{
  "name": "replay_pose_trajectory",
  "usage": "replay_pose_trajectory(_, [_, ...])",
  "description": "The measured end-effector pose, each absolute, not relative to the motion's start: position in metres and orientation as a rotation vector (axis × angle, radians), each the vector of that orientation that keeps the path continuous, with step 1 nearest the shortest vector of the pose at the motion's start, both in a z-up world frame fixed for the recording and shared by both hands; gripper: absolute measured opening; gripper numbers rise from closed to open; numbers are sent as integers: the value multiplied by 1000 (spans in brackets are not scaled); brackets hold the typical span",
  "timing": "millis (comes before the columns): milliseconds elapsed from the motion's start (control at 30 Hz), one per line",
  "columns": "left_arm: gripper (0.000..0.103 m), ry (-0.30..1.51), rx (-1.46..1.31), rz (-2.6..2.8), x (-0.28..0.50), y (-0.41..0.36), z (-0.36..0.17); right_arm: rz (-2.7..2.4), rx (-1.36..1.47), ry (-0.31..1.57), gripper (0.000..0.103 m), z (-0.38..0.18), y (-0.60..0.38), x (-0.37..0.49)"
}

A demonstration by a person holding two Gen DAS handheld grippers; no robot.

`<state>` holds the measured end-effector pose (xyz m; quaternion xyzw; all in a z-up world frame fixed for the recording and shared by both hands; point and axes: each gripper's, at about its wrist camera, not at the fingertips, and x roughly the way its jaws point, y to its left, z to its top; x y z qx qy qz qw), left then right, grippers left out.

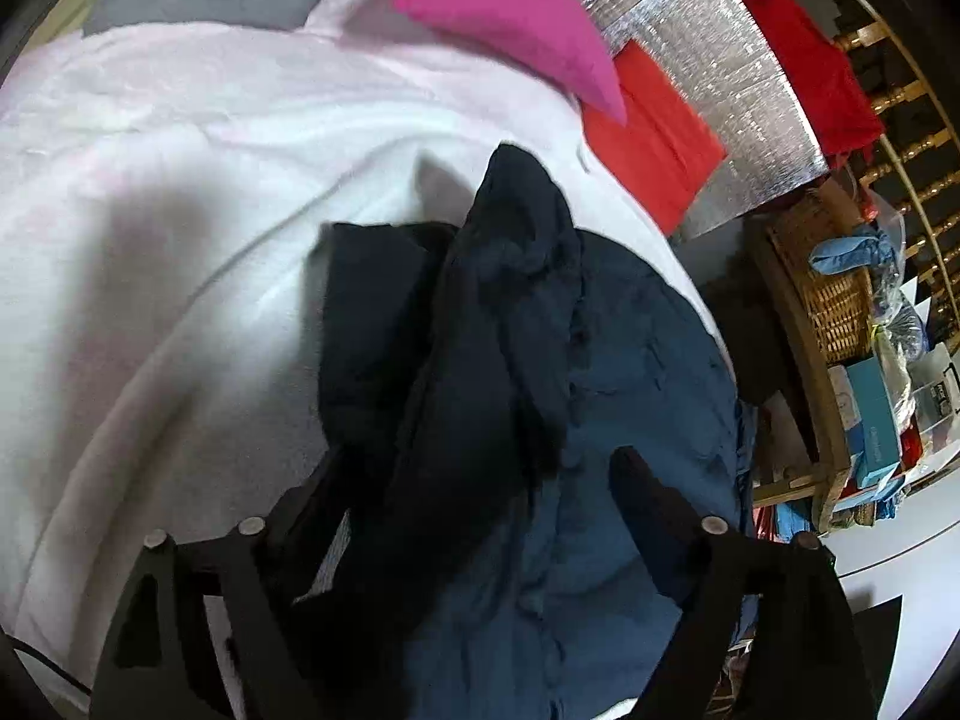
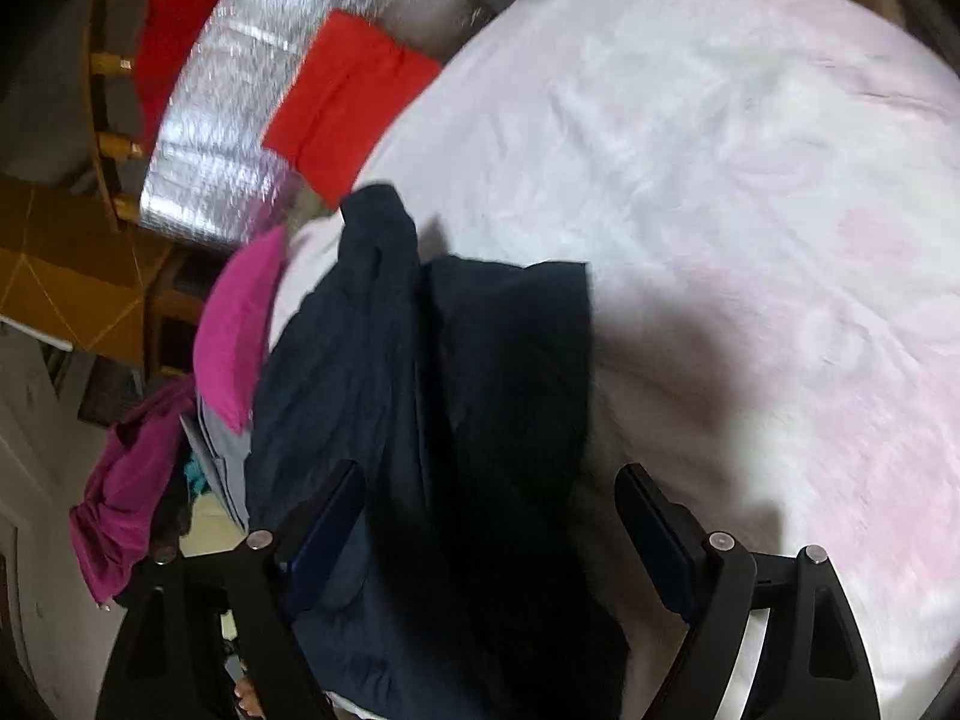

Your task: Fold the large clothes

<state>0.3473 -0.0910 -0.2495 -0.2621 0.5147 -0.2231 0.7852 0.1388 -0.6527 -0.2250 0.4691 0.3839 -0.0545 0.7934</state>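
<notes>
A large dark navy garment (image 1: pixel 606 360) lies crumpled in folds on the pale pink-white bed sheet (image 1: pixel 180 210). In the left wrist view a darker fold drapes across its left part and covers most of my left finger. My left gripper (image 1: pixel 480 480) stands open just above the garment, with cloth between the wide jaws and no pad pressing on it. In the right wrist view the same garment (image 2: pixel 384 372) runs from the bed's edge toward me. My right gripper (image 2: pixel 489 492) is open too, jaws wide apart over the dark cloth.
A folded pink cloth (image 1: pixel 510 18) and a folded red cloth (image 1: pixel 648 138) lie at the bed's edge beside a silver foil mat (image 1: pixel 720 60). A wicker basket (image 1: pixel 834 294) and boxes stand beyond. A magenta garment (image 2: pixel 132 480) hangs off the bed's side.
</notes>
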Motion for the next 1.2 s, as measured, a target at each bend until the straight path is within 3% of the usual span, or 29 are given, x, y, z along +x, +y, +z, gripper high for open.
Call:
replay_pose_trajectory(200, [87,1137,-560,-482,364,-107,-259,-86,915,849,87,-227,-634,181])
replay_pose_trajectory(267, [87,1132,-560,-477,369,-109,-260,-107,838,875,63,-227,-625,192])
replay_pose_trajectory(367, [85,1114,-562,-450,379,-114,-260,-137,812,822,44,-219,-623,206])
replay_pose_trajectory(433, [79,1100,-557,-429,384,-118,-259,-155,780,762,40,-210,-623,215])
replay_pose_trajectory(500, [75,1070,-538,-407,389,-123,-255,-180,746,708,39,-201,-622,222])
replay_pose_trajectory(600, [78,1065,-509,-378,395,-127,-259,-196,751,711,39,-211,-625,236])
replay_pose_trajectory(667, [81,1072,-479,-366,393,-128,-261,-207,783,781,55,-228,-629,244])
replay_pose_trajectory(867, [81,1021,-328,-321,378,-123,-234,-225,821,753,67,-214,-628,230])
replay_pose_trajectory(1000, [81,908,-248,-254,356,-109,-207,-290,765,699,67,-191,-621,205])
replay_pose_trajectory(1100, [82,827,-143,-209,335,-106,-193,-299,662,596,67,-162,-614,183])
replay_pose_trajectory(1200, [84,786,-51,-215,319,-113,-188,-243,597,560,39,-146,-595,177])
